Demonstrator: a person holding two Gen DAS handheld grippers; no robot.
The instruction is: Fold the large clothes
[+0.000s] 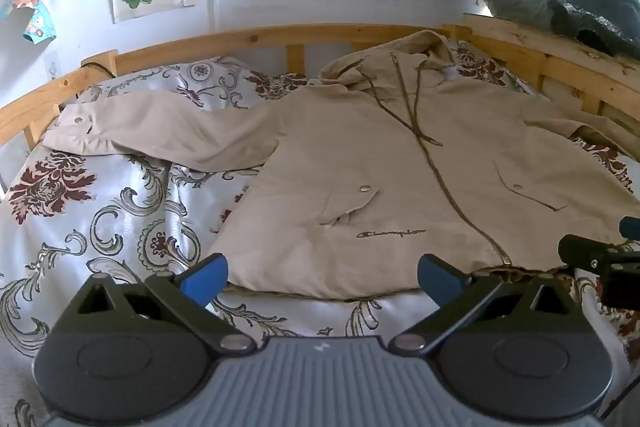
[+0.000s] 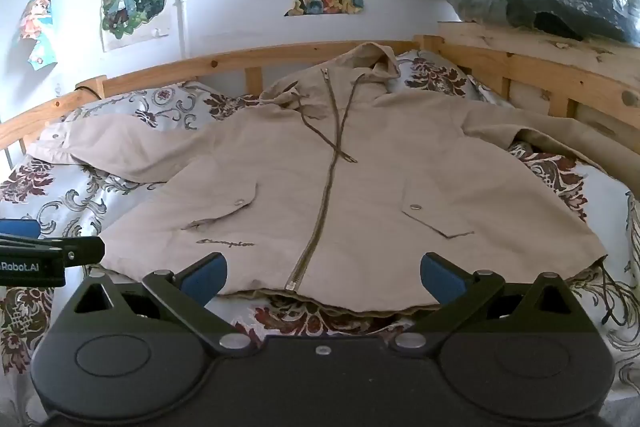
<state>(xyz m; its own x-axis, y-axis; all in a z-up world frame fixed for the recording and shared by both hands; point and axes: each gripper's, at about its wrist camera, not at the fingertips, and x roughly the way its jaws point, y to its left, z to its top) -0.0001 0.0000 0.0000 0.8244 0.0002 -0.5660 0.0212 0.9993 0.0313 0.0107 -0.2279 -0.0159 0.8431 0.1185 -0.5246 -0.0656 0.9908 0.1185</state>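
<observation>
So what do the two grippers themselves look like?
Both match: the left gripper and right gripper have blue fingers on black linkage arms with silver pivot pins, above a black, round-shouldered body. White "Robot.AI" lettering marks the left one's side.

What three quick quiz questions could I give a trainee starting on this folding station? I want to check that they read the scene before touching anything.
1. True or false: the beige jacket lies zipped up, front side up, on the bed.
2. Which holds fabric: the left gripper, the right gripper, or neither?
3. Where does the hood point: toward the wooden rail or toward the grippers?

Key: 1 true; 2 neither, both are open; 3 toward the wooden rail.
</observation>
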